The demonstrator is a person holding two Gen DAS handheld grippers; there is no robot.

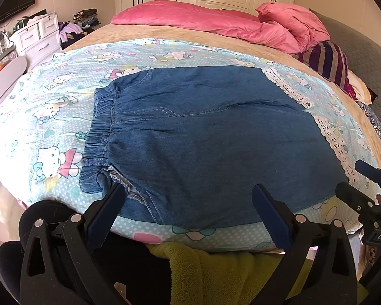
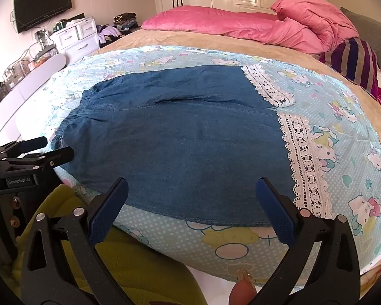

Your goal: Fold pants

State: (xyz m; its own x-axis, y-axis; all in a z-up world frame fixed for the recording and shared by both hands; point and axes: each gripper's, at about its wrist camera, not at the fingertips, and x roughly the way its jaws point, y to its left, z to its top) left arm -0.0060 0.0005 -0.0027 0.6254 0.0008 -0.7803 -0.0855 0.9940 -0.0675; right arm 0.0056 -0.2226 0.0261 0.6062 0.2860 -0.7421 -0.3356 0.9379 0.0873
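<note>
The fingers [image 1: 109,203] of the left gripper [image 1: 188,204] are standing wide apart and holding nothing, and the fingers [image 2: 109,203] of the right gripper [image 2: 191,202] are spread just as wide, also empty. Ahead of both pairs the bed [image 1: 180,34] is carrying a cartoon-print sheet [image 1: 50,117], and on that sheet the denim pants [image 1: 203,132] are lying flat, legs side by side, their near edge running just beyond the fingertips. The elastic waistband [image 1: 101,129] is sitting beyond the left gripper's left finger, where its near corner is bunching and showing the inner seam; the white lace hems [image 2: 302,162] are lying ahead and to the outside of the right gripper's right finger. By my judgement the fold is not yet begun, and the step in hand is the first grasp. Doing it well likely means each gripper is taking one near corner: left at the rumpled waistband corner, right at the near lace hem, each pinching both layers and not the sheet beneath. Lifting both together and level, then carrying the near leg over the far one, should keep the edges matching; smoothing the bunched corner first would help.
</note>
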